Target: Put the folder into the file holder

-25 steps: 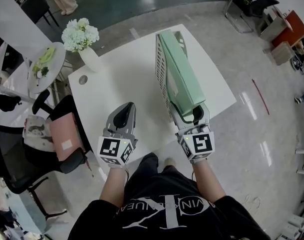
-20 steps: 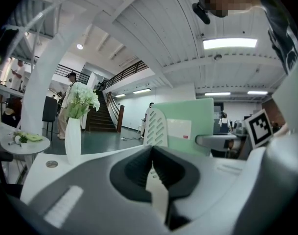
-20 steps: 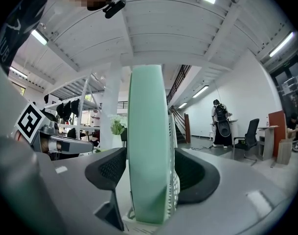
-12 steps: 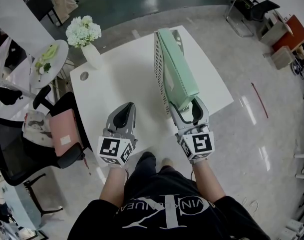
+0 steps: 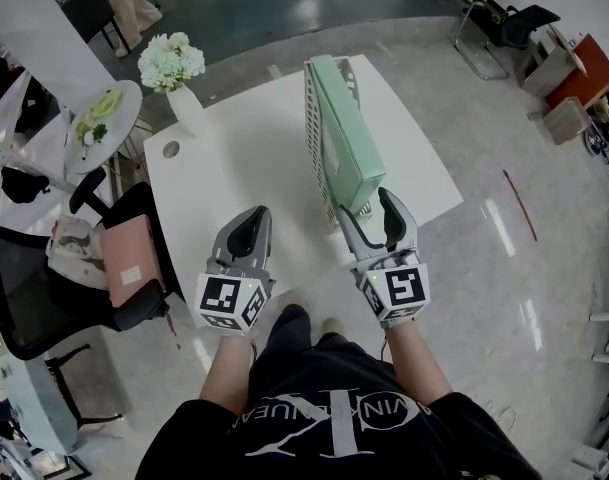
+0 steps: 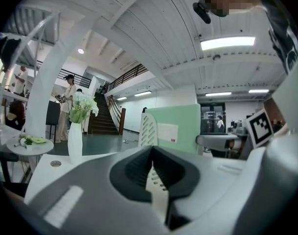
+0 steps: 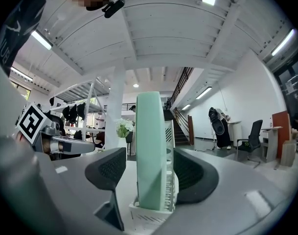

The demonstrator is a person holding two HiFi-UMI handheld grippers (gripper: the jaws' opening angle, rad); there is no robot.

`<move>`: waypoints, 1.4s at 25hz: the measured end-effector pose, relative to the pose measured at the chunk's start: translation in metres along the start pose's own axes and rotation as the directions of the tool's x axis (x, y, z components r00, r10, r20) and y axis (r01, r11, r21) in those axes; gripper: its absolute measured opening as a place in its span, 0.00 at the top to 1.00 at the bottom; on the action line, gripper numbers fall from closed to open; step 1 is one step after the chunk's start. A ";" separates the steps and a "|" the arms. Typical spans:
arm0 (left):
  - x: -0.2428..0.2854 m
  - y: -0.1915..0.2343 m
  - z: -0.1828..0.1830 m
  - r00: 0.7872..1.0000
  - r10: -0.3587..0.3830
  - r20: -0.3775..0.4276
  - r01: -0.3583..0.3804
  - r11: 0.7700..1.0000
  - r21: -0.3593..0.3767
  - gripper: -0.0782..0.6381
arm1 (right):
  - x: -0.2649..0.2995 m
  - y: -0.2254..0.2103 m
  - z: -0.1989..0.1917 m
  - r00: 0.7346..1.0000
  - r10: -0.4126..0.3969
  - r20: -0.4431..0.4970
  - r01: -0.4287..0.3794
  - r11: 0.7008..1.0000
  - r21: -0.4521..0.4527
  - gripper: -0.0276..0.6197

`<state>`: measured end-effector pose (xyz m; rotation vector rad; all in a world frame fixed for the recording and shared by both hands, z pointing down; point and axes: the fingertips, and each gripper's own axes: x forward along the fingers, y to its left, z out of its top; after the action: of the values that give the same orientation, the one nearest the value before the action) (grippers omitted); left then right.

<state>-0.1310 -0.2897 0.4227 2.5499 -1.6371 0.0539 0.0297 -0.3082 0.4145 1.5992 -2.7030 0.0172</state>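
A mint-green folder (image 5: 346, 140) stands on edge inside the white slotted file holder (image 5: 315, 138) on the white table (image 5: 234, 178). My right gripper (image 5: 365, 210) is open at the folder's near end, one jaw on each side of it. In the right gripper view the folder (image 7: 149, 151) rises between the pads with a gap on both sides, seated in the holder (image 7: 171, 180). My left gripper (image 5: 252, 224) is shut and holds nothing, over the table's near edge to the left of the holder. The left gripper view shows the folder (image 6: 177, 129) and holder (image 6: 148, 129) ahead.
A white vase of white flowers (image 5: 174, 73) stands at the table's far left corner, near a round cable hole (image 5: 170, 149). Left of the table are a small round table with a plate (image 5: 102, 118) and a black chair with a pink item (image 5: 124, 273). Chairs (image 5: 504, 23) stand far right.
The folder now reaches less far between my right jaws, which have drawn back a little from its near end. The left gripper has stayed where it was.
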 end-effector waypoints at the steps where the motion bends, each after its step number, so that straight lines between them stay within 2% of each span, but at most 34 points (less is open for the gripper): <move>1: -0.001 -0.002 0.001 1.000 0.002 0.001 -0.002 1.000 0.000 0.89 | -0.002 0.000 0.001 1.000 0.001 0.000 -0.001 1.000 -0.002 0.49; 8: -0.008 -0.011 0.007 1.000 0.012 0.013 -0.012 1.000 0.007 0.89 | -0.014 -0.003 0.007 1.000 0.002 0.002 -0.002 1.000 -0.021 0.54; 18: -0.017 -0.016 0.018 0.998 0.032 0.045 -0.032 0.999 0.008 0.89 | -0.030 -0.010 0.013 1.000 -0.014 0.001 0.014 0.999 -0.050 0.72; 24: -0.021 -0.016 0.026 0.997 0.045 0.064 -0.045 0.999 0.009 0.89 | -0.037 -0.020 0.019 0.999 -0.040 -0.006 0.039 0.997 -0.060 0.87; 29: -0.024 -0.014 0.031 0.996 0.058 0.072 -0.059 0.998 0.012 0.89 | -0.042 -0.030 0.025 0.998 -0.068 -0.021 0.066 0.996 -0.059 0.94; 35: -0.026 -0.008 0.031 0.995 0.077 0.065 -0.078 0.997 0.014 0.89 | -0.042 -0.041 0.034 0.997 -0.078 -0.007 0.078 0.996 -0.050 0.95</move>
<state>-0.1349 -0.2666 0.3889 2.5249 -1.7654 -0.0091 0.0863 -0.2913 0.3806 1.6851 -2.6103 -0.0424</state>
